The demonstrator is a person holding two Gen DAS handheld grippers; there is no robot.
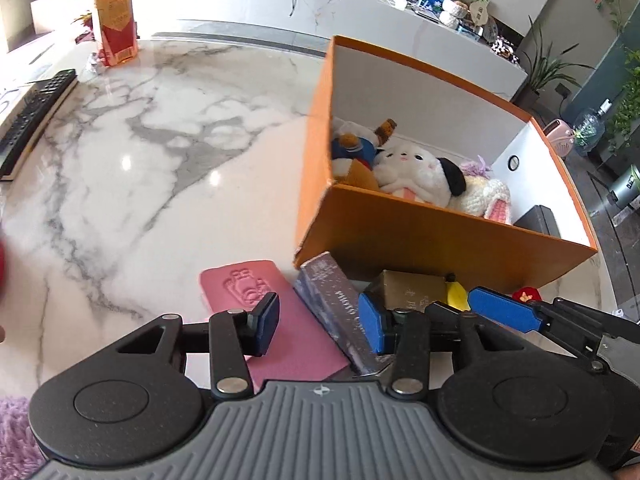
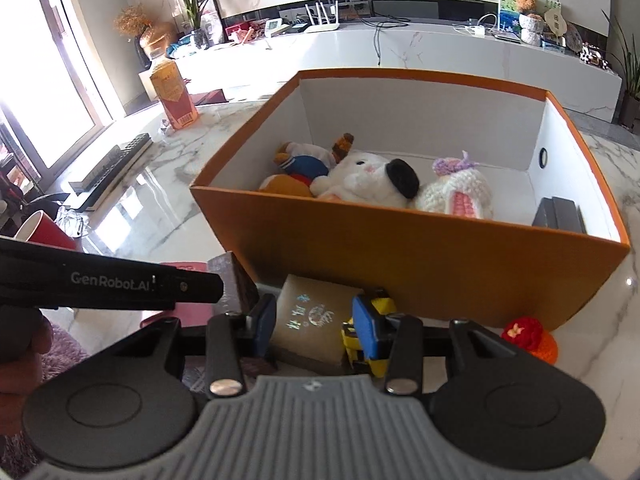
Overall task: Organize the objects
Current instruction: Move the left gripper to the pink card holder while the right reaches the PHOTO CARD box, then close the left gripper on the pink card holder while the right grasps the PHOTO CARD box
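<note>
An orange box [image 1: 440,240] [image 2: 400,248] stands on the marble table and holds plush toys [image 1: 416,176] [image 2: 372,180] and a dark case [image 2: 560,216]. In front of it lie a pink card holder [image 1: 256,300], a dark purple box [image 1: 340,308], a brown box [image 1: 412,288] [image 2: 316,320], a yellow toy [image 2: 380,356] and a red-orange knitted toy [image 2: 528,338]. My left gripper [image 1: 320,326] is open above the pink holder and purple box. My right gripper [image 2: 316,328] is open, its fingers on either side of the brown box; whether they touch it I cannot tell.
A remote [image 1: 32,120] [image 2: 108,168] lies at the left of the table. An orange-red carton [image 1: 114,22] [image 2: 174,96] stands at the far edge. A red cup [image 2: 44,228] is at the left. A purple rug [image 1: 16,436] lies below the table edge.
</note>
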